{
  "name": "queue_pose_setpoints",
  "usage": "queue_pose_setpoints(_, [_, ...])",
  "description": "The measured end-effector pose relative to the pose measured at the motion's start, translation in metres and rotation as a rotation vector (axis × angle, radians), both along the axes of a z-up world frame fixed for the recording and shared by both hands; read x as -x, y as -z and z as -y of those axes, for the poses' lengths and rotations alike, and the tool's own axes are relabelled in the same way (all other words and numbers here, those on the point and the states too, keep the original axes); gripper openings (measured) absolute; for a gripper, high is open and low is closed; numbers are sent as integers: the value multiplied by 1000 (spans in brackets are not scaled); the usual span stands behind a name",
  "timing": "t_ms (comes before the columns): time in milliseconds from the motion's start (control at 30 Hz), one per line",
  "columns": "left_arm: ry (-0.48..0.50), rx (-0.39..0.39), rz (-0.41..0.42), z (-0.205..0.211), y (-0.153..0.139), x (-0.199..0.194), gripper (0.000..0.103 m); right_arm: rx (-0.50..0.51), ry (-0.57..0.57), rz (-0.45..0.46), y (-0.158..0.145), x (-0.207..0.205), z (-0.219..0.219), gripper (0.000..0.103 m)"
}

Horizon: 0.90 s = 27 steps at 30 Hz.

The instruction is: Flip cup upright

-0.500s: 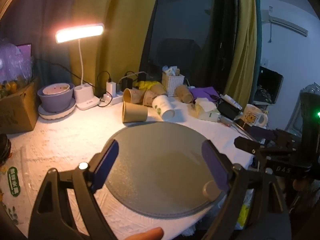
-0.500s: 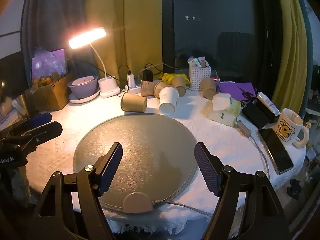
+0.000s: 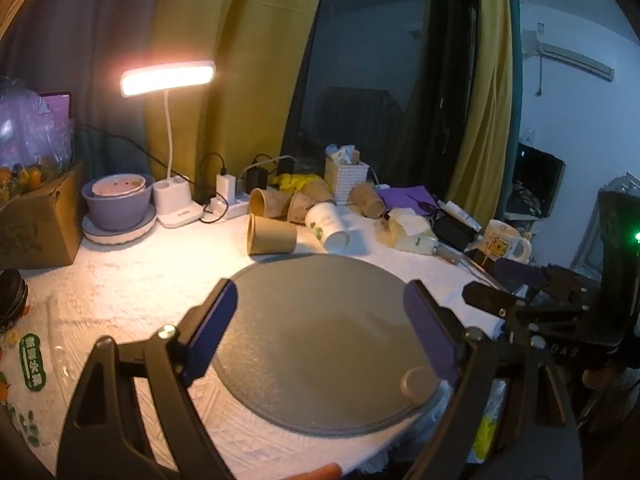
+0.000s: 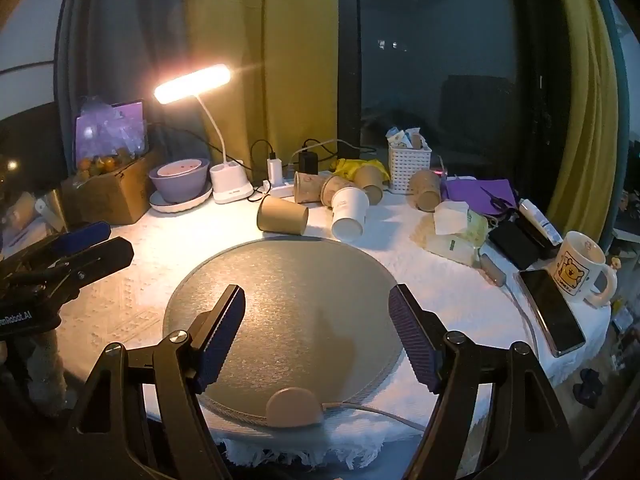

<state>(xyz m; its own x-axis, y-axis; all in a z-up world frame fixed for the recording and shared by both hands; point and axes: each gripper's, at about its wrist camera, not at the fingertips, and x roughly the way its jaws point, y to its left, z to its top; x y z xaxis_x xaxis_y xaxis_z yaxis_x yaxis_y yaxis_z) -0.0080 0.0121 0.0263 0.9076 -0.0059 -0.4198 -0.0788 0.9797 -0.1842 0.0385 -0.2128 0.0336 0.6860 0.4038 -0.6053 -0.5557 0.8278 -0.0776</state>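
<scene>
Near edge: a round mat [image 4: 280, 300] lies on the surface [image 4: 132, 292], with a small round puck [image 4: 294, 407] at its near rim.
Behind the mat: a paper cup [image 4: 282, 215] lies on its side; just right of it a printed cup [image 4: 349, 213] also lies on its side.
Further back: more tipped cups [image 4: 320, 187] lie in a cluster before a power strip [image 4: 280, 190], with a basket [image 4: 409, 168] to their right.
Back left: a desk lamp [image 4: 228, 184]; left of it a bowl [image 4: 180, 180] on a plate; further left a cardboard box [image 4: 116, 196].
Right side: a mug [image 4: 580, 268] stands behind a phone [image 4: 554, 312]; a tissue pack [image 4: 454, 228] lies between them and the cups.
</scene>
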Motion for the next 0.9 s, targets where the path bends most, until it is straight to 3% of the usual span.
queue_pose_setpoints(900, [-1, -9, 12, 11, 11, 8, 86, 0, -4, 9, 8, 2, 3, 77])
